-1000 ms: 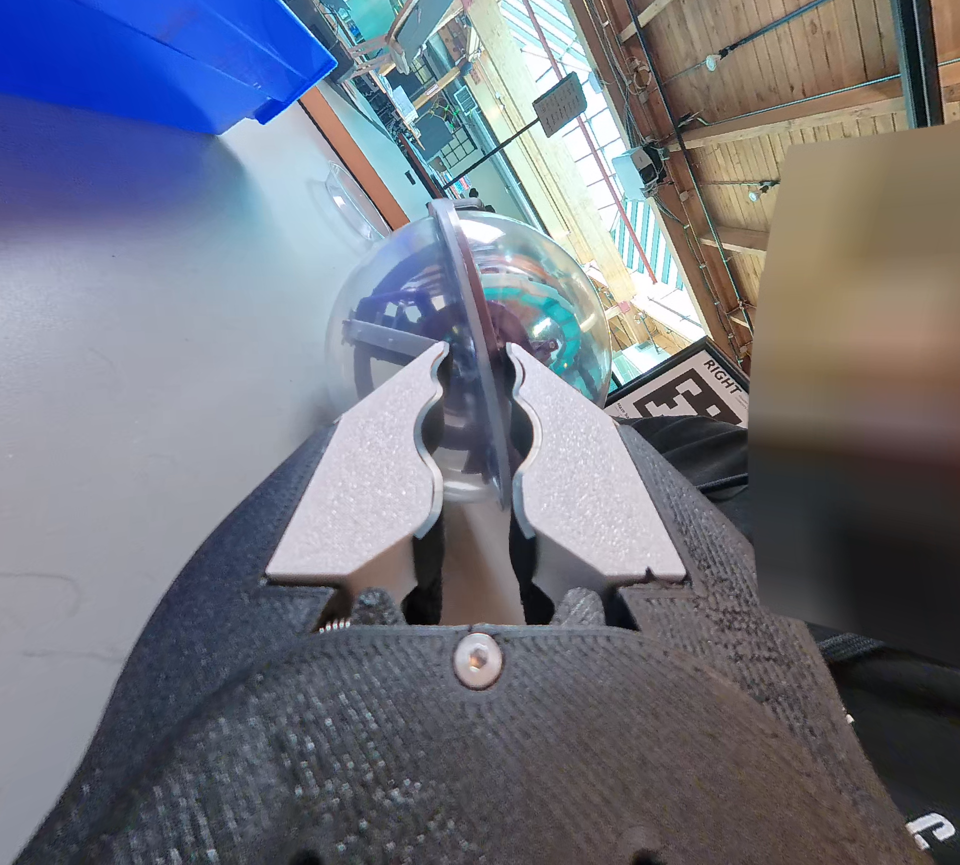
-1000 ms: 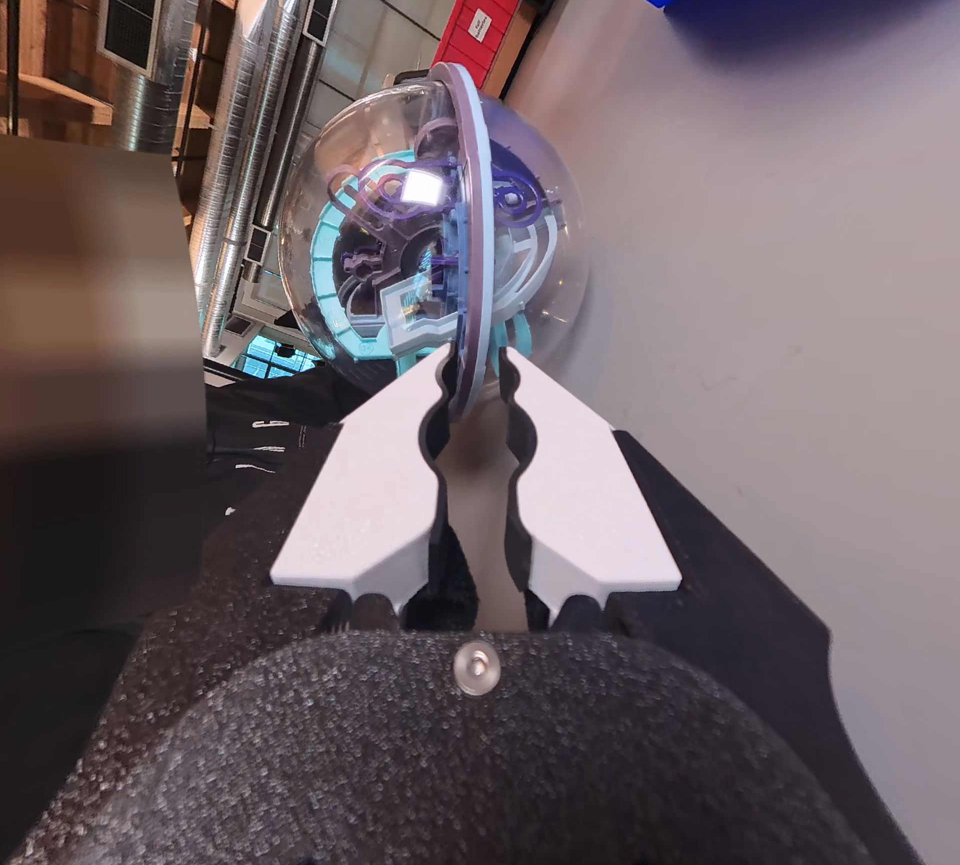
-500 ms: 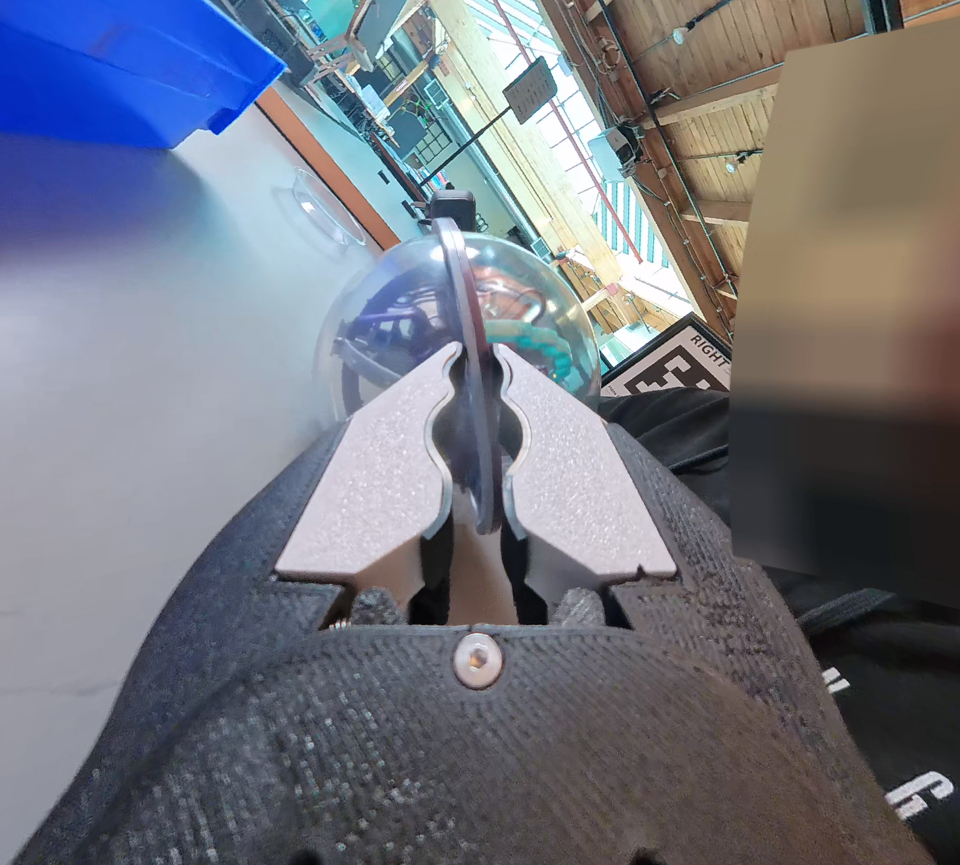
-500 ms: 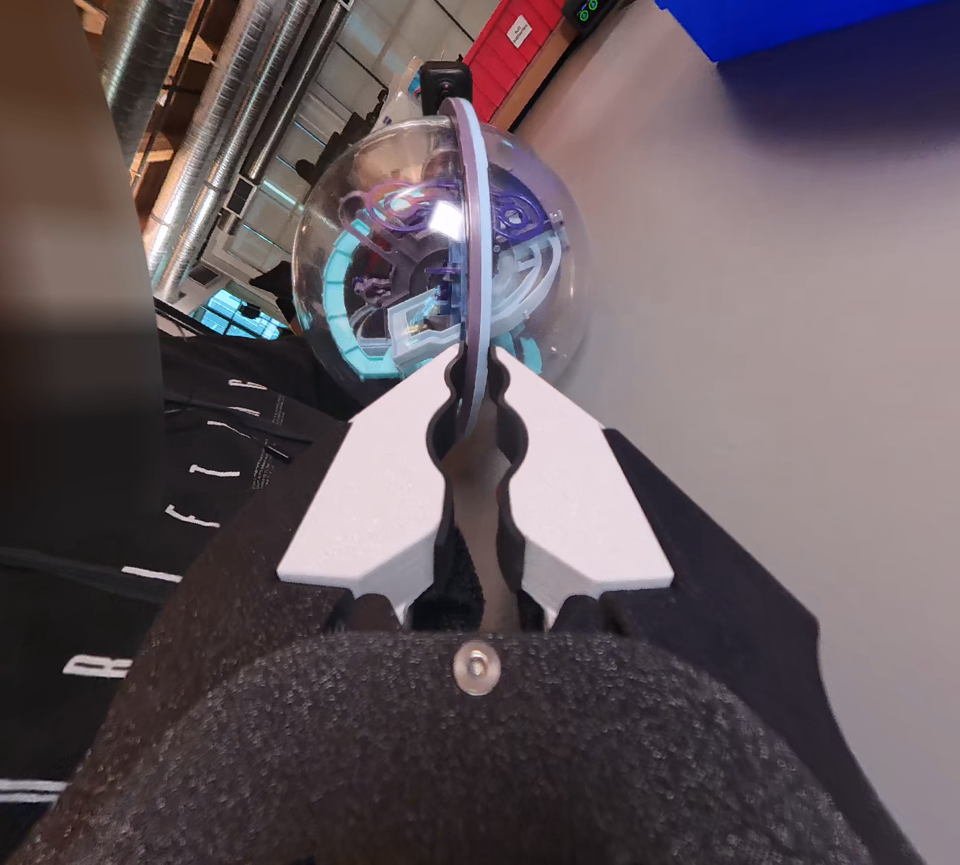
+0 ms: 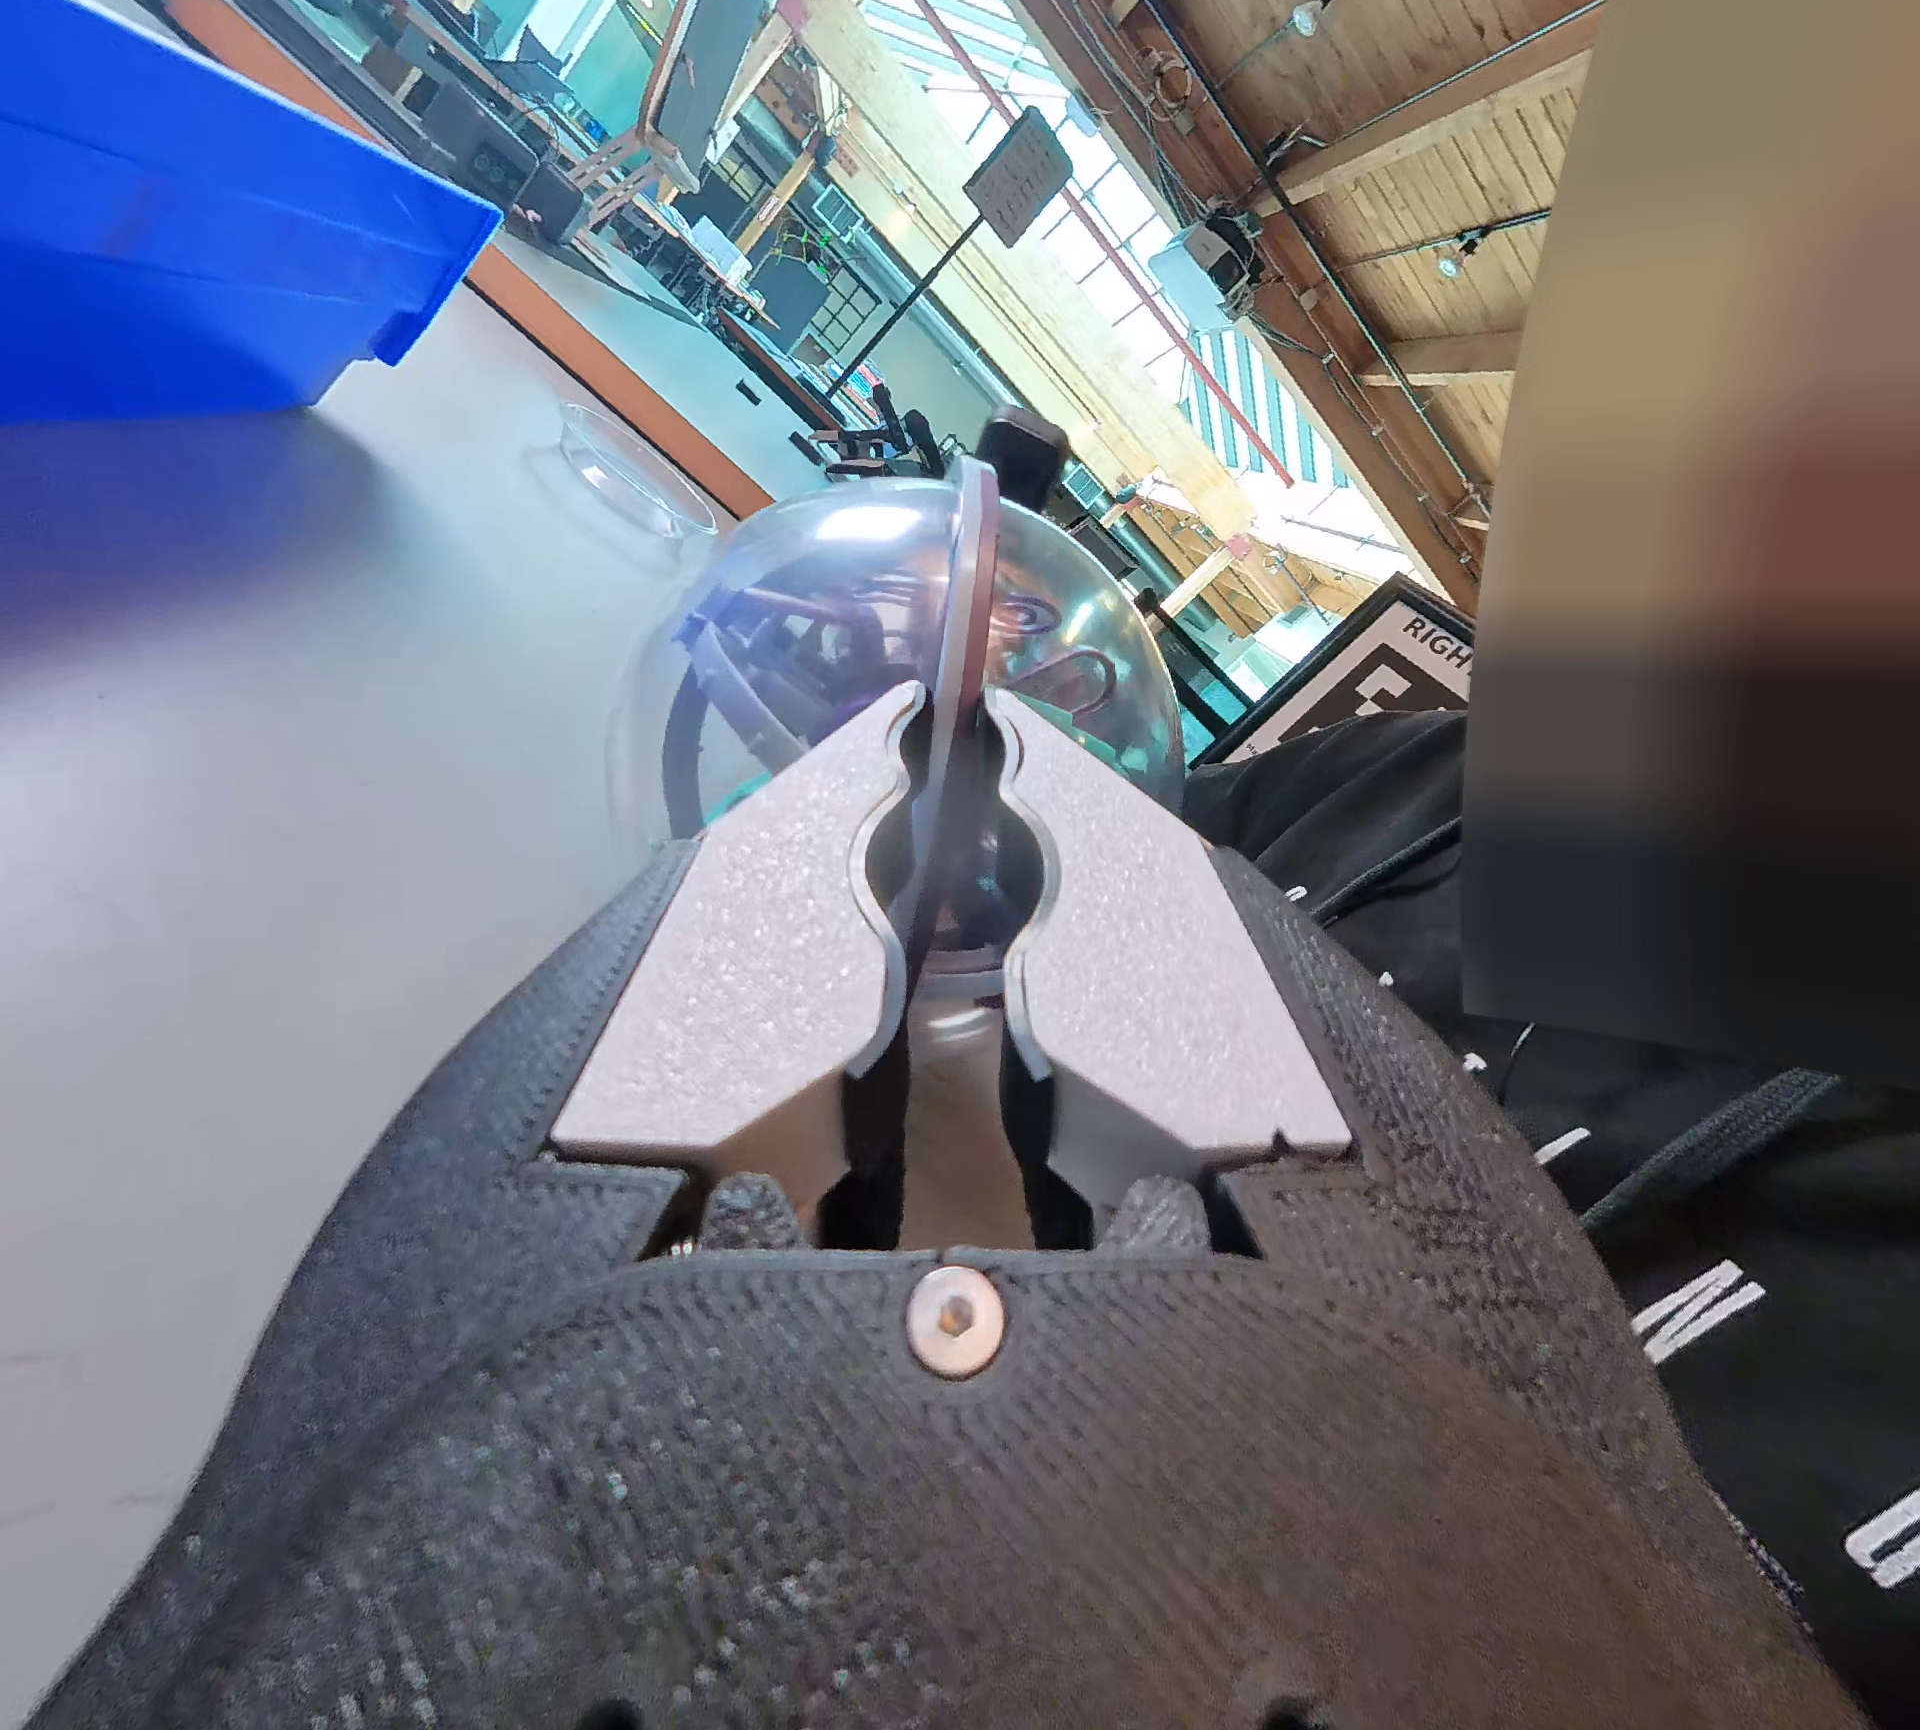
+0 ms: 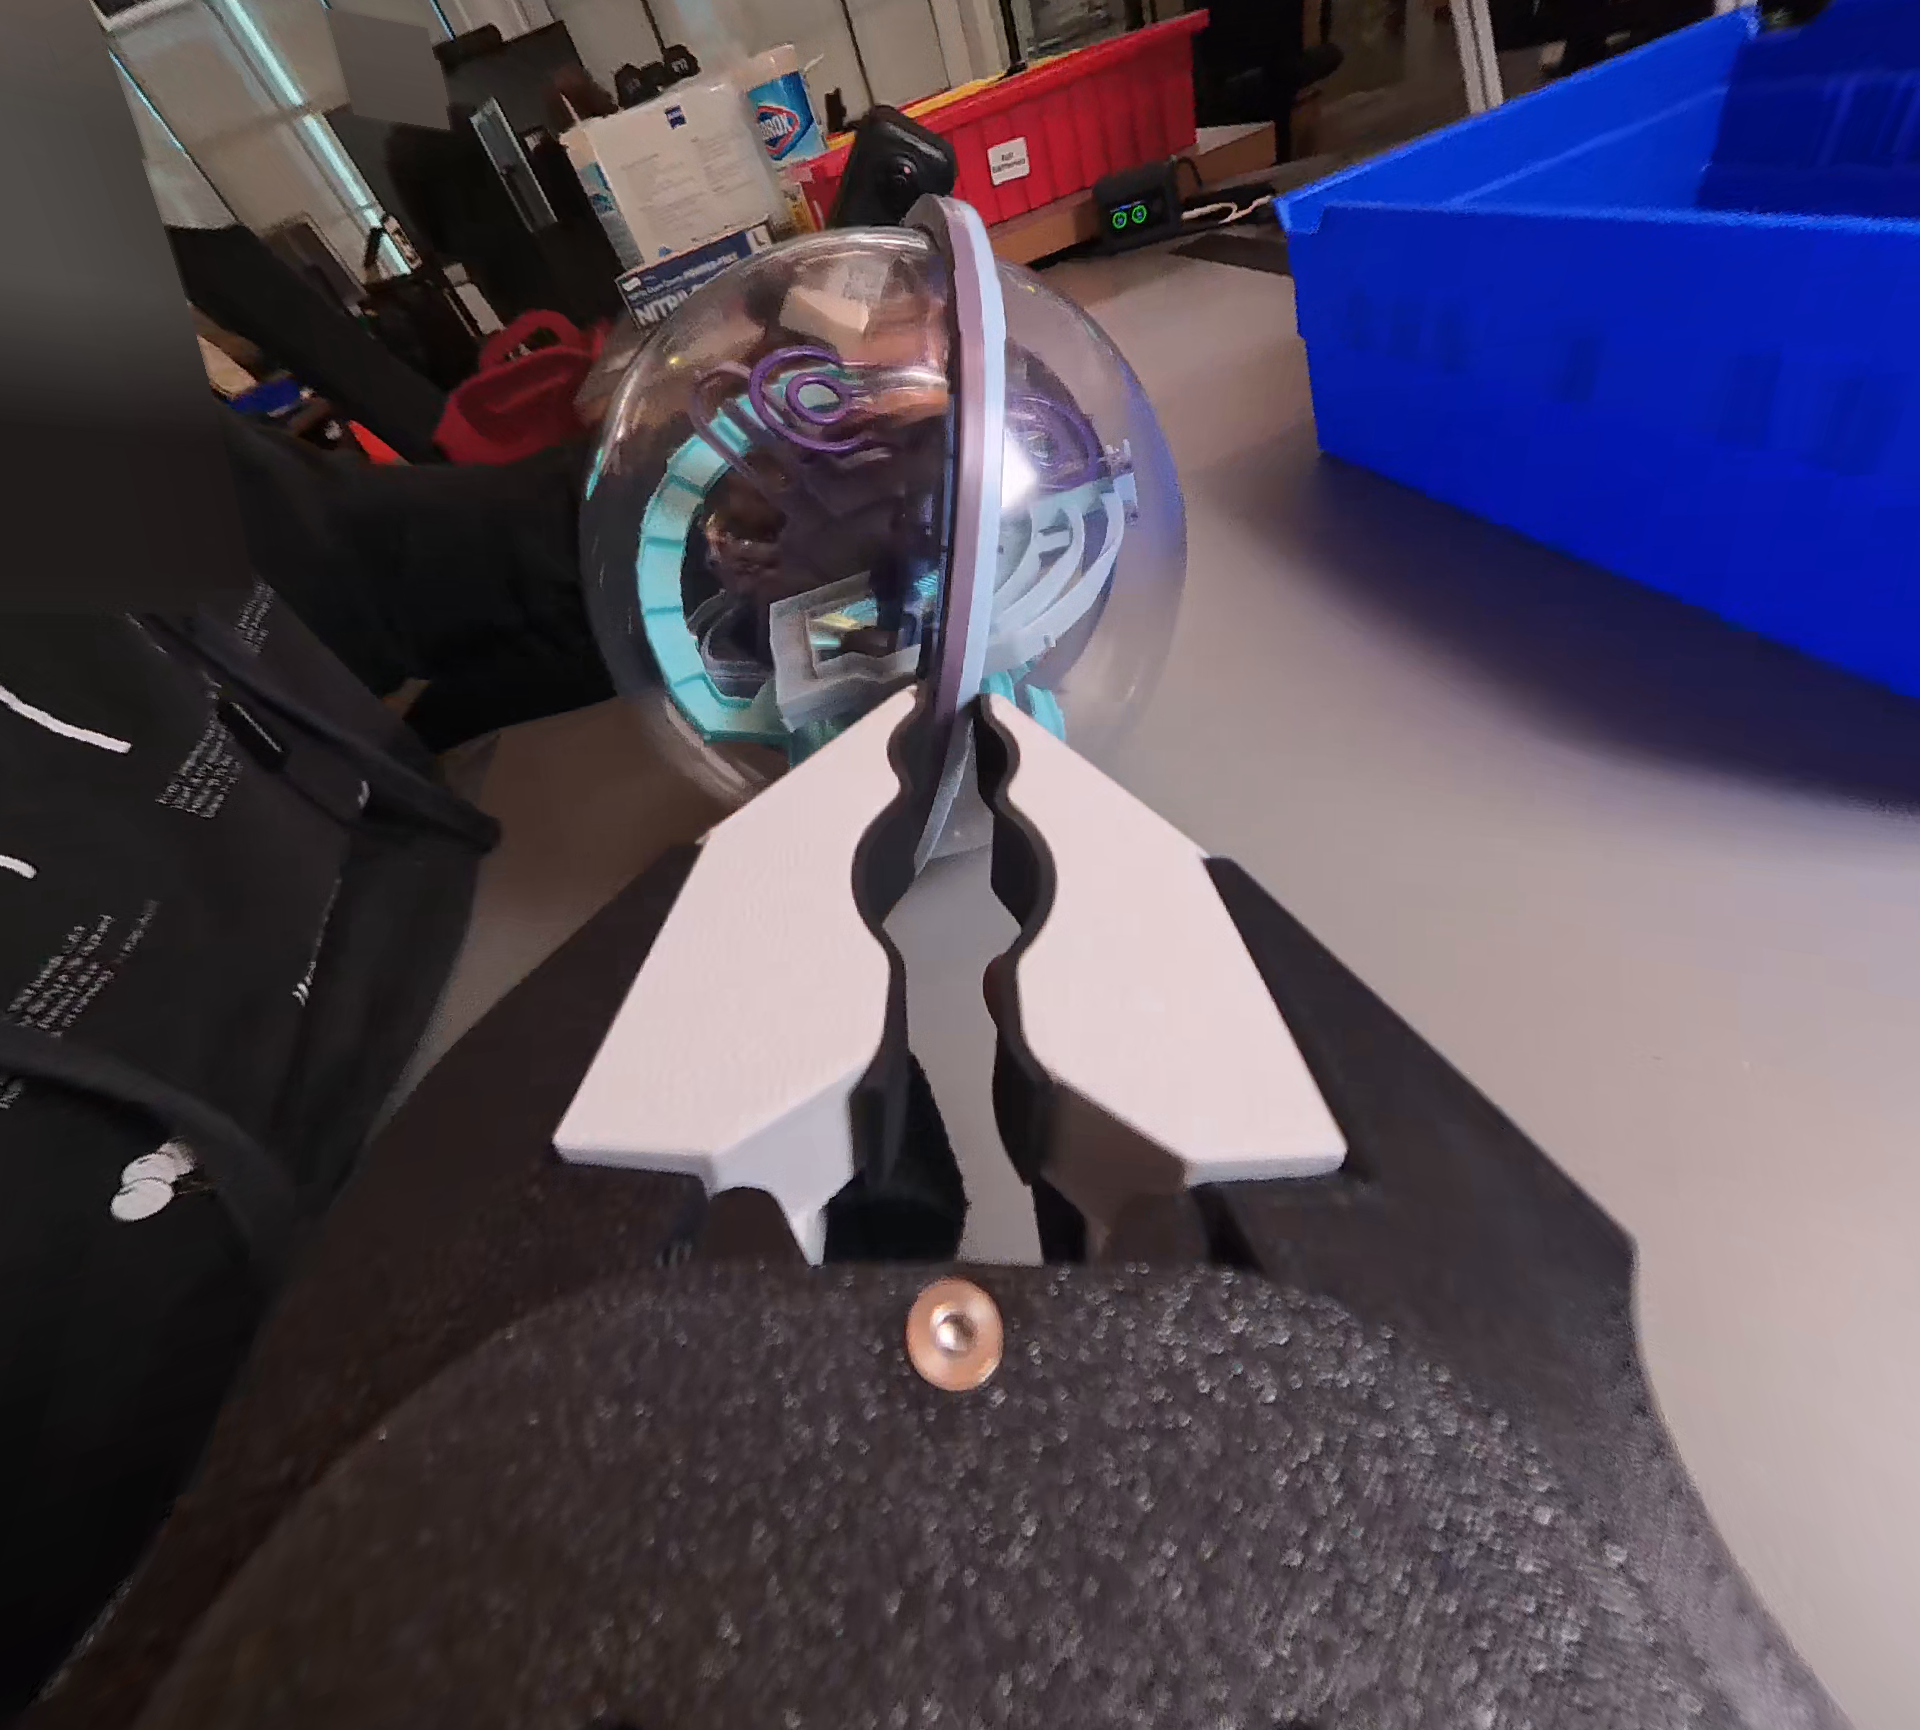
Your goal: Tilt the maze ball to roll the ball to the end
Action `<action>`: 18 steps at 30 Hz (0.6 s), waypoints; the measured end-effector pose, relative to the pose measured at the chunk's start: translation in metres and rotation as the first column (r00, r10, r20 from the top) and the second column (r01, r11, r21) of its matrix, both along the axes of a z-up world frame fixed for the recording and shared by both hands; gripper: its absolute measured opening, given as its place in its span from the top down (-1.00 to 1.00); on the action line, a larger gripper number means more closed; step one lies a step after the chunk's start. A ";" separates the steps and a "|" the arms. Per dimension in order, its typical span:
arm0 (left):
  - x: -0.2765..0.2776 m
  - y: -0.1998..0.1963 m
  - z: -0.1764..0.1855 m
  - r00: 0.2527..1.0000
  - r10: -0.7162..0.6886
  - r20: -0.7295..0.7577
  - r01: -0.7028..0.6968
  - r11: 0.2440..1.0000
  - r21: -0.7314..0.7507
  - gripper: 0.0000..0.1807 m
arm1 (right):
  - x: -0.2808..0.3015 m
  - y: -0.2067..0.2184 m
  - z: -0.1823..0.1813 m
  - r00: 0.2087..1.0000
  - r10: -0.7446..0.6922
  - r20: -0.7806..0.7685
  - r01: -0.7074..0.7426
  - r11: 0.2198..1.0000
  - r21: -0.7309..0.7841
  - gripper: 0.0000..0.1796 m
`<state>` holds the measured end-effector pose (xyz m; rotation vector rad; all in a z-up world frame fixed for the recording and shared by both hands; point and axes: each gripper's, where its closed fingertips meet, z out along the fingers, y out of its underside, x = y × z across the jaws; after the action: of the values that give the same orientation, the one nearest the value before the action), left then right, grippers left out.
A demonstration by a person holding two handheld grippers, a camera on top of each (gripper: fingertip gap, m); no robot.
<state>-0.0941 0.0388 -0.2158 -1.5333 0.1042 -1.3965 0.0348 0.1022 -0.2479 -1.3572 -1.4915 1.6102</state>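
Note:
The maze ball (image 5: 831, 631) is a clear sphere with purple, teal and grey tracks inside and a flat rim around its middle. It also shows in the right wrist view (image 6: 831, 496). My left gripper (image 5: 951, 714) is shut on the rim from one side. My right gripper (image 6: 945, 714) is shut on the rim from the opposite side. Both hold the sphere just above the grey table (image 6: 1507, 901). The small ball inside is too small to pick out. The far gripper's camera (image 6: 894, 168) peeks over the sphere.
A blue bin (image 6: 1621, 392) stands on the table, also in the left wrist view (image 5: 177, 267). A clear round stand (image 5: 634, 470) lies on the table beyond the sphere. A person in dark clothing (image 6: 156, 849) stands close by. Red bins and boxes (image 6: 1060, 111) sit at the back.
Both grippers have rotated with the sphere, so the table has swung from steeply tilted toward level in the right wrist view. The grip on the rim is unchanged.

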 end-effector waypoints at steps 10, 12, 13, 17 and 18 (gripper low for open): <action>0.001 0.000 -0.007 0.997 0.015 -0.078 -0.013 1.000 0.023 0.92 | 0.004 -0.003 0.012 0.996 -0.033 -0.083 0.045 0.986 0.159 0.94; 0.002 0.000 -0.007 0.997 0.017 -0.079 -0.016 1.000 0.026 0.92 | 0.005 -0.003 0.012 0.996 -0.034 -0.083 0.048 0.985 0.165 0.94; 0.002 0.001 -0.007 0.997 0.017 -0.080 -0.015 1.000 0.023 0.92 | 0.005 -0.003 0.012 0.996 -0.035 -0.086 0.049 0.984 0.170 0.94; 0.003 0.000 -0.008 0.996 0.014 -0.086 -0.012 1.000 0.025 0.92 | 0.007 -0.005 0.017 0.993 -0.032 -0.117 0.054 0.979 0.197 0.94; 0.003 -0.001 -0.007 0.996 0.013 -0.089 -0.010 0.999 0.034 0.92 | 0.008 -0.006 0.019 0.991 -0.033 -0.129 0.059 0.977 0.205 0.94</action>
<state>-0.0908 0.0379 -0.2231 -1.5658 0.1727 -1.3112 0.0425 0.0967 -0.2294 -1.1459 -1.4962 1.4379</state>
